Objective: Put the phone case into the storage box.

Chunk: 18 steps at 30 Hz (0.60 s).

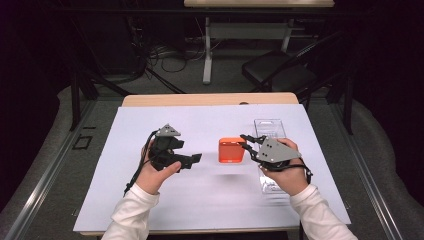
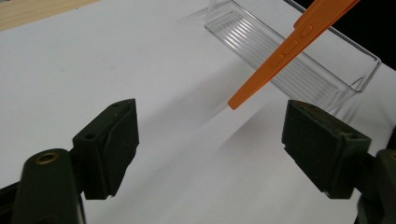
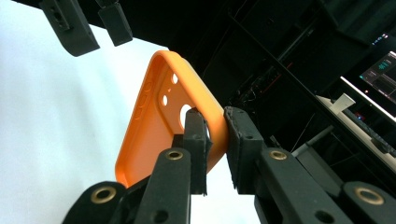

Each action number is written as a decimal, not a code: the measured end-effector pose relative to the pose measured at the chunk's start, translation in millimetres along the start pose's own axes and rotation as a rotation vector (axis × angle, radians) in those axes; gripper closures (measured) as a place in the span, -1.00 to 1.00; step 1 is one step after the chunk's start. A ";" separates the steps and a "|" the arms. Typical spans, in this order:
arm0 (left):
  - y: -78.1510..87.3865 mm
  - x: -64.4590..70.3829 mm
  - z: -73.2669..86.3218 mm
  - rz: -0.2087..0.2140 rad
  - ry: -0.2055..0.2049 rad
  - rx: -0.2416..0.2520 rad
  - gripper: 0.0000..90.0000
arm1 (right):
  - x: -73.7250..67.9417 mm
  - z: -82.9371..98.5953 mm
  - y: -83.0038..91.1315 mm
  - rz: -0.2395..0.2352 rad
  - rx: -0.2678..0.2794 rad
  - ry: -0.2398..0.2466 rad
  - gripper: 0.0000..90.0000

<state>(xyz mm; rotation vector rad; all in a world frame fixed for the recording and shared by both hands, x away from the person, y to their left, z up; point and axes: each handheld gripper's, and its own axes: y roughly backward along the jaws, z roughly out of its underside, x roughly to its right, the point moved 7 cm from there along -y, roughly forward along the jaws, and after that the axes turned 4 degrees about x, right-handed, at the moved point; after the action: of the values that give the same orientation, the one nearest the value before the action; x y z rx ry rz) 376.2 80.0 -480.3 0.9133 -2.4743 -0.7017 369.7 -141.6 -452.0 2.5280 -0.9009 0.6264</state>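
Observation:
An orange phone case [image 1: 231, 150] hangs just above the white mat, edge-on in the left gripper view [image 2: 289, 49]. My right gripper [image 1: 246, 144] is shut on the case's rim beside the camera cutout [image 3: 154, 130], its jaws [image 3: 215, 135] pinching the wall. To the left of the case, my left gripper [image 1: 189, 151] is open with nothing between its jaws [image 2: 210, 144], which point toward the case's lower corner. A clear plastic tray [image 1: 270, 125] lies along the mat's right side, partly under my right hand, and shows behind the case [image 2: 327, 74].
A white mat [image 1: 200, 200] covers most of the wooden table [image 1: 210, 99]. Beyond the table's far edge are a dark floor, cables, a black chair [image 1: 280, 70] and another desk's legs. My left gripper's jaws [image 3: 79, 23] appear at the top left of the right gripper view.

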 end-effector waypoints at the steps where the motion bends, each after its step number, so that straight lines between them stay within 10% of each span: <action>1: 0.4 0.6 0.1 0.014 0.005 -0.001 -0.63 | 1.1 -0.9 0.3 -0.002 0.001 0.003 0.77; 18: 2.4 -5.5 1.8 -0.025 -0.004 -0.014 -0.68 | 24.1 0.2 15.5 -0.025 -0.027 0.081 0.77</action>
<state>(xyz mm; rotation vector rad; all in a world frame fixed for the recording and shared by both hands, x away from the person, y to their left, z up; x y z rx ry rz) 378.0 85.9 -481.4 0.9402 -2.4625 -0.7282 376.3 -164.7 -436.5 2.4675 -0.8429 0.6986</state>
